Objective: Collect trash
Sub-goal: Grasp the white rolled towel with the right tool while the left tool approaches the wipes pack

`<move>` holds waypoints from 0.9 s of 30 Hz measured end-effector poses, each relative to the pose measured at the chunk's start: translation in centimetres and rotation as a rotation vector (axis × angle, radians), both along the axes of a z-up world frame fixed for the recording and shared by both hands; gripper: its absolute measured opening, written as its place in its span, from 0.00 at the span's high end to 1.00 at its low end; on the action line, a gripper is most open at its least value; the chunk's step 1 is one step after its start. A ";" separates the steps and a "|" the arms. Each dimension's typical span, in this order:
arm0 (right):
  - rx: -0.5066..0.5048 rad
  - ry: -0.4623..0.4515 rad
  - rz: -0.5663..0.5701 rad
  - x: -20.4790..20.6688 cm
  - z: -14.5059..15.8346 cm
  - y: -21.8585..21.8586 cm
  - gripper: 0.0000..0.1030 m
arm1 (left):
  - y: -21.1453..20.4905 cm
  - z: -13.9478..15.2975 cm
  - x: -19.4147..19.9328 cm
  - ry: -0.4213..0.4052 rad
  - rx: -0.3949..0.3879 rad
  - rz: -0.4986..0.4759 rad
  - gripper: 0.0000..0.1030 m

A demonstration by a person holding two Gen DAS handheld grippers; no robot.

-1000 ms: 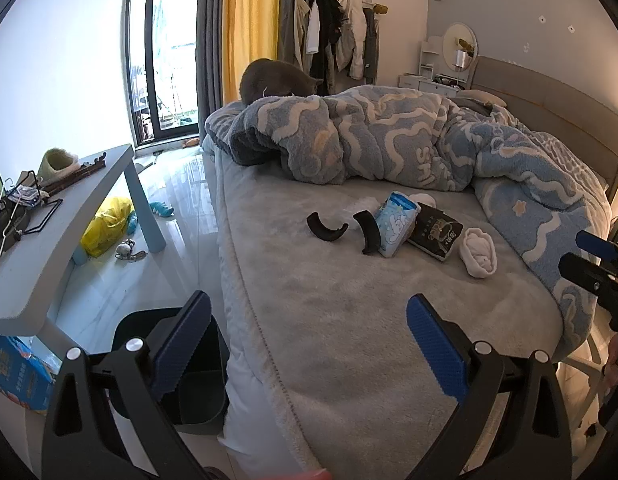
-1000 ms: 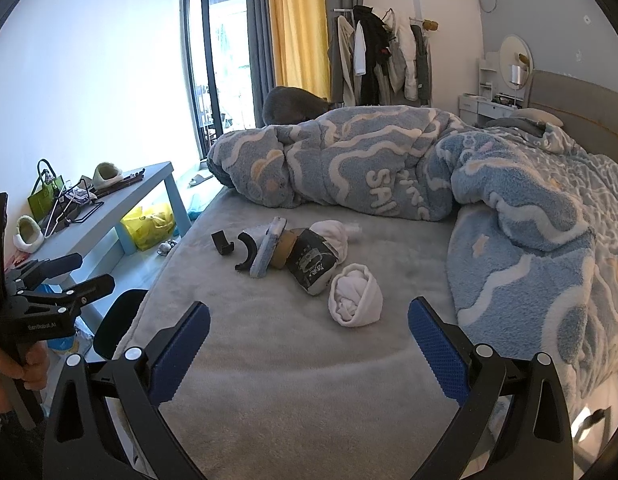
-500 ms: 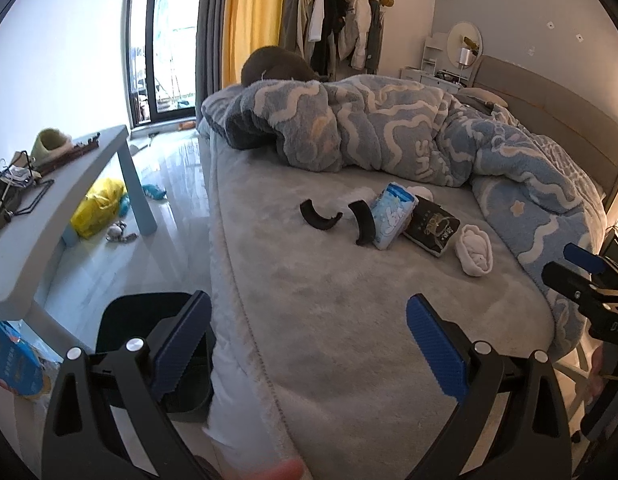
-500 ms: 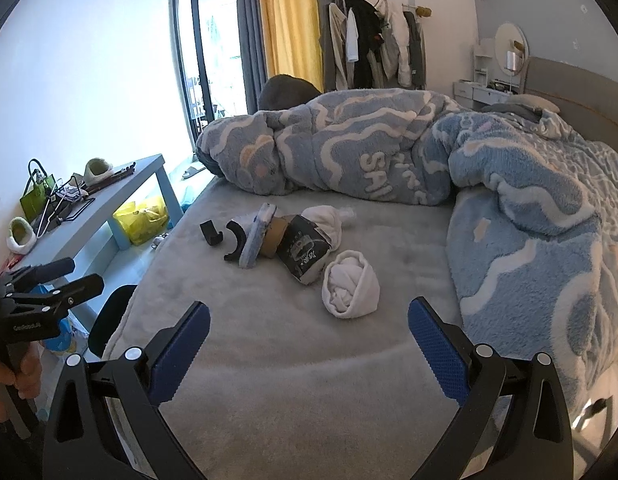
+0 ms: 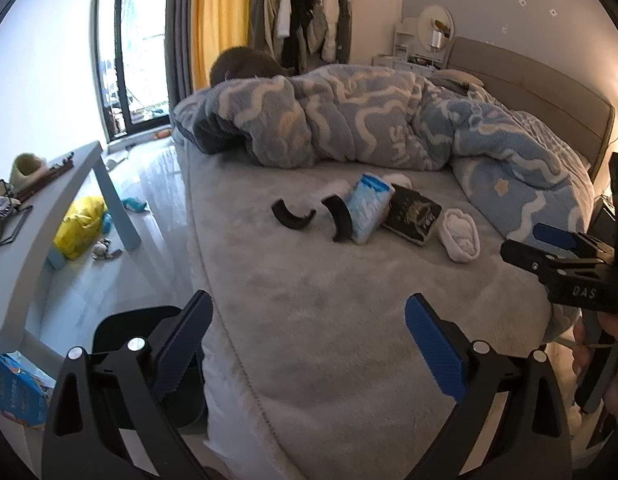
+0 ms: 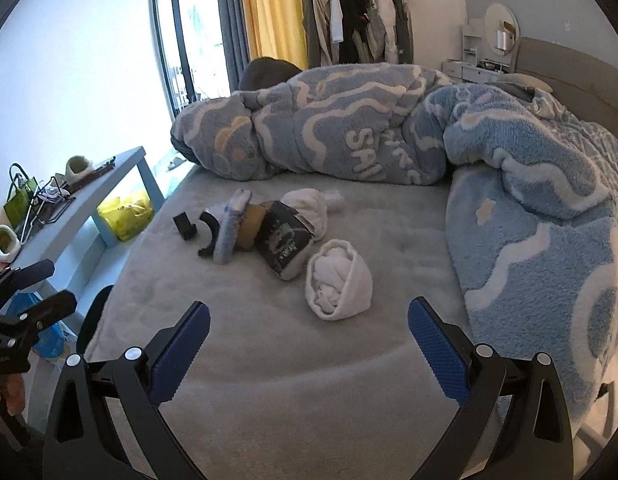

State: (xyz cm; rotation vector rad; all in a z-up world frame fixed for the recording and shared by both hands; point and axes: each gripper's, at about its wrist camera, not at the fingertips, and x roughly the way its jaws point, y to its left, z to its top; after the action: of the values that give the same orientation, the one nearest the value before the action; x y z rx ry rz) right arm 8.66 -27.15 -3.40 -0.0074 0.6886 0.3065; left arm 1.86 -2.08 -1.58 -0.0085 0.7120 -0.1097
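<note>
Left wrist view: left gripper (image 5: pixel 309 344), jaws wide and empty, has advanced over the bed (image 5: pixel 349 320); black bin (image 5: pixel 149 360) sits near left. Right wrist view: right gripper (image 6: pixel 309 344), wide and empty, has closed toward the white wad (image 6: pixel 339 284), the likely first pickup.

Right gripper (image 6: pixel 309 344), near edge of view, jaws spread wide over the grey bed cover (image 6: pixel 269 360), holding nothing. Just beyond lies a white balled cloth (image 6: pixel 339 284); farther left, touching one another, a black packet (image 6: pixel 285 240), a blue tissue pack (image 6: pixel 231 228) and a curved black piece (image 6: pixel 209 236). Blue quilt (image 6: pixel 389 128) heaped far and right. Left gripper (image 6: pixel 27 296) at left edge.
</note>
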 end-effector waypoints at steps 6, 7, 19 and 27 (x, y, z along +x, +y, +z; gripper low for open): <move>-0.011 0.035 -0.005 1.6 -0.7 -0.2 0.03 | -0.3 0.0 1.3 0.011 -0.021 -0.012 0.06; -0.020 0.040 0.000 2.0 -0.8 0.0 0.03 | -0.5 0.0 1.6 0.012 -0.017 -0.012 0.09; -0.051 0.135 0.030 6.4 -3.1 -0.1 0.18 | -3.0 -0.3 5.4 0.038 0.023 -0.075 0.22; -0.069 0.178 0.028 8.3 -4.4 0.5 0.27 | -4.3 0.0 8.6 0.035 -0.024 -0.129 0.27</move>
State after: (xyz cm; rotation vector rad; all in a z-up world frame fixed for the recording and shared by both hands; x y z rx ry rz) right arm 16.94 -26.61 -7.79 -0.0563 0.8763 0.3130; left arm 10.44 -6.37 -1.63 0.0130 0.7465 -0.2419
